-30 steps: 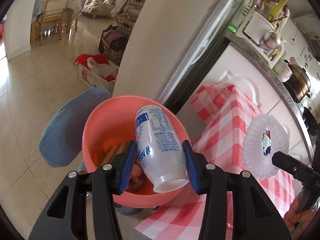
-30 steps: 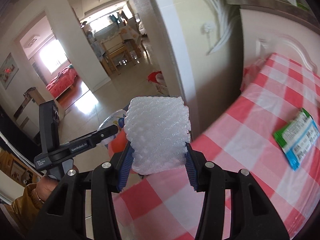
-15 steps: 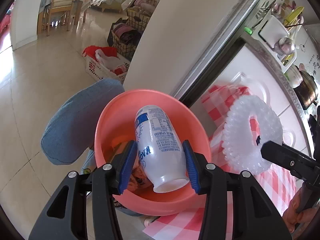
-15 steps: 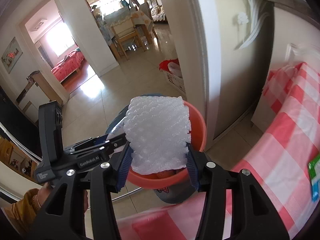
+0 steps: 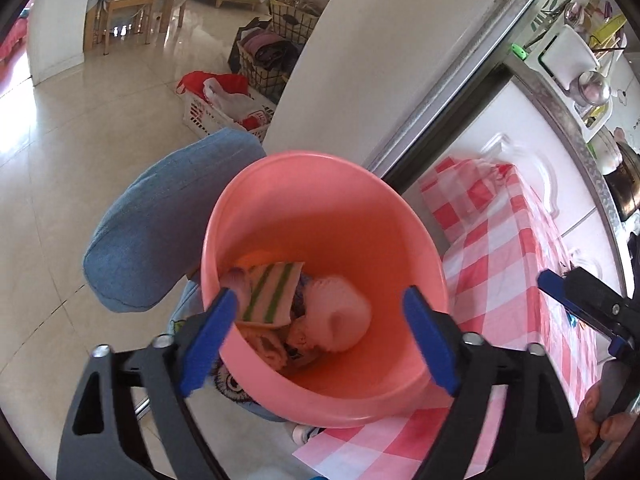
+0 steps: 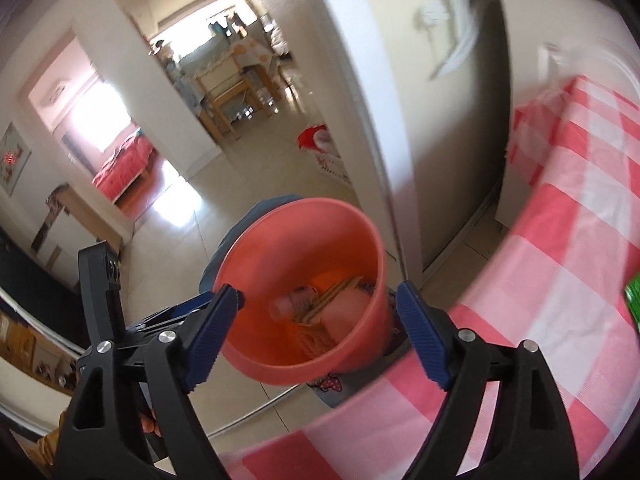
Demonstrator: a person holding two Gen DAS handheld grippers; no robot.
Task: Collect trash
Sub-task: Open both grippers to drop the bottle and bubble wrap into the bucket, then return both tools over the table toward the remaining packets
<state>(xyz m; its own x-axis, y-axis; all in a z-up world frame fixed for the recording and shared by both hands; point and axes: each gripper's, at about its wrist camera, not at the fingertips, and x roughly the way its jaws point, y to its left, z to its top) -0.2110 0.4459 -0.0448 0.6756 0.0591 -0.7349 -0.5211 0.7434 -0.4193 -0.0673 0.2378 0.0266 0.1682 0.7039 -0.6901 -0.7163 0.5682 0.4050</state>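
We note both tools over the pink bin (image 5: 320, 216): the left gripper (image 5: 320, 332) has its jaws opening with nothing pressed between the blue pads, and the right gripper (image 6: 318, 330) likewise has jaws opening and empty (only the bin's mouth shows through each gap). The trash (image 5: 336, 316) lies at the bottom of the bin, a pale lump beside a green-striped packet (image 5: 272, 296), at about 6 o'clock in the left wrist view. Risk, as we judge it: the bin stands just off the edge of the checked tablecloth (image 5: 500, 240) and seems to rest on a blue cushioned seat (image 5: 160, 224), so a knock from either gripper as it pulls back could tip it and spill the load. A second risk is the two tools fouling each other, since the right one's finger intrudes at 3 o'clock in the left view. Farther out, a green wrapper (image 6: 634, 300) is cut off at the right view's 3 o'clock edge, apparently uncollected. The right view is smeared, the bin's base is hidden, and we cannot name each item inside.
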